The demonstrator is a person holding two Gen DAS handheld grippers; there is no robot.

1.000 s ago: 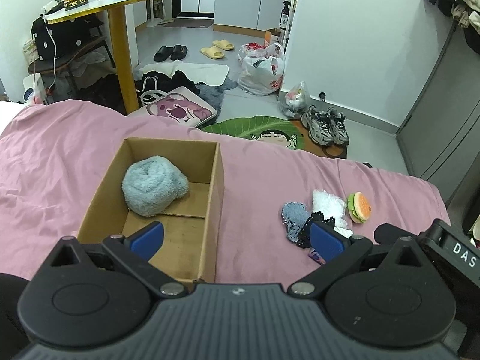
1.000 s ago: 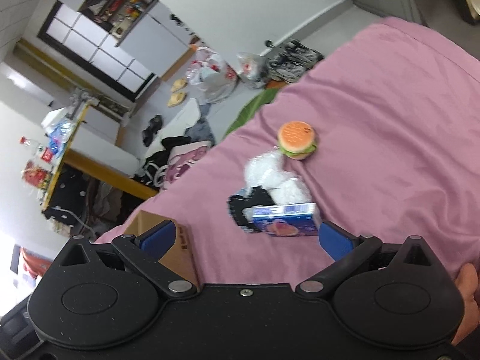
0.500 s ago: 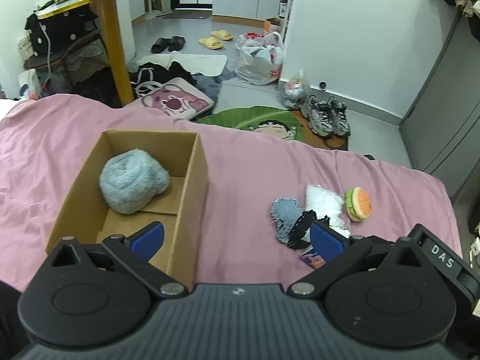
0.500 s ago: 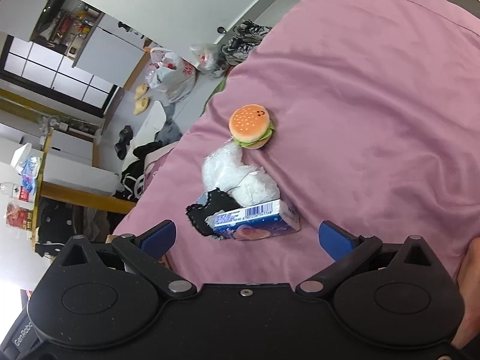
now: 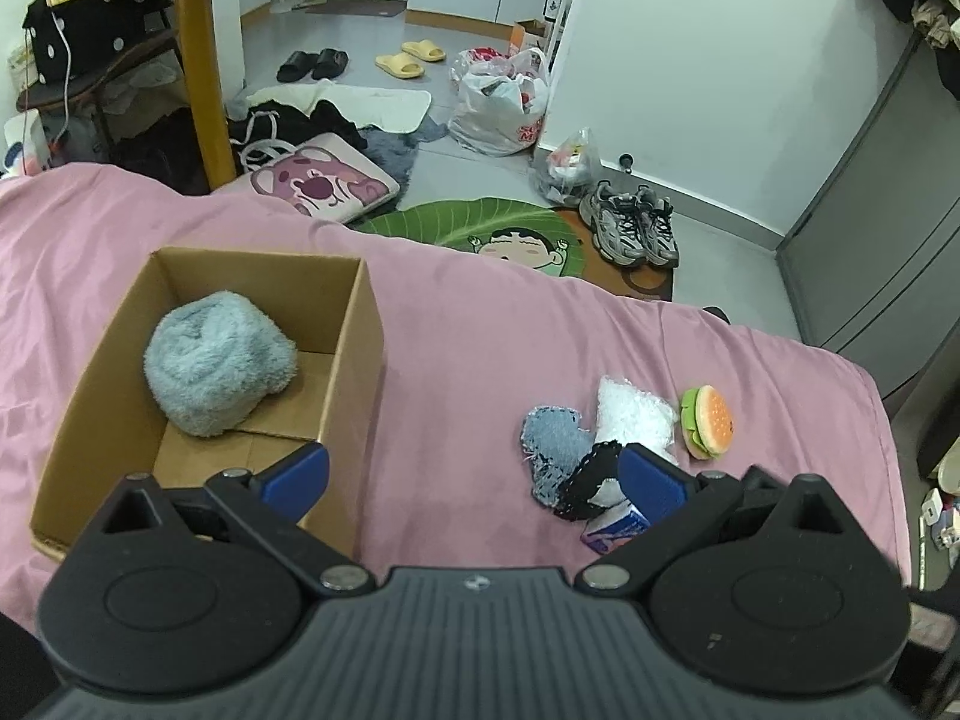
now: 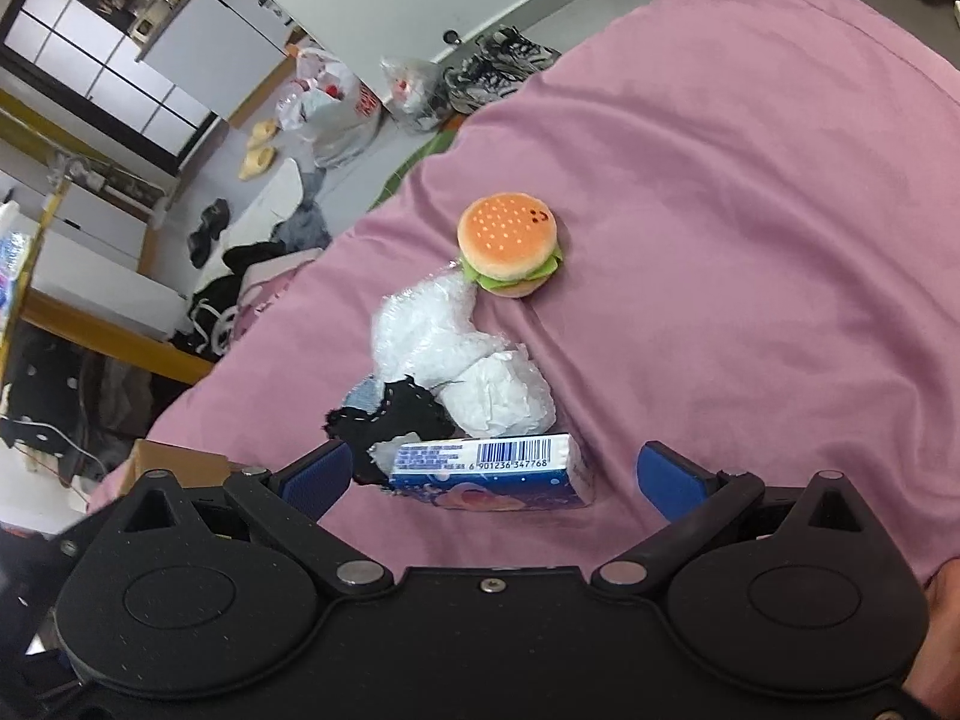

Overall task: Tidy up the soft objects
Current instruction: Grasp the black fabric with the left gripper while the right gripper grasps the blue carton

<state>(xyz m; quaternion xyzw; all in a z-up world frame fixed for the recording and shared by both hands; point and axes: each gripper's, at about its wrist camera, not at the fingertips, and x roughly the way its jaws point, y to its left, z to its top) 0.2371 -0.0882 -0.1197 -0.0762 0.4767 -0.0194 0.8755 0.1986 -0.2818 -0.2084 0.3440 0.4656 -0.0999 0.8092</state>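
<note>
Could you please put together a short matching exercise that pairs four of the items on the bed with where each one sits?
Things:
1. fluffy blue bundle
2. burger plush
3. tissue pack
4. denim patch

Places:
A. nearest the open right hand-held gripper, between its fingers in that view
B. inside the cardboard box
C. far end of the pile, beyond the white bubble wrap
D. box-side edge of the pile, partly under the black lace piece

Pairs: 1-B, 2-C, 3-A, 4-D

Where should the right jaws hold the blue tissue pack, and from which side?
Grip the blue tissue pack across its short ends, coming down from above. It lies flat and lengthwise between the open right gripper pads, with black cloth only behind it.
</note>
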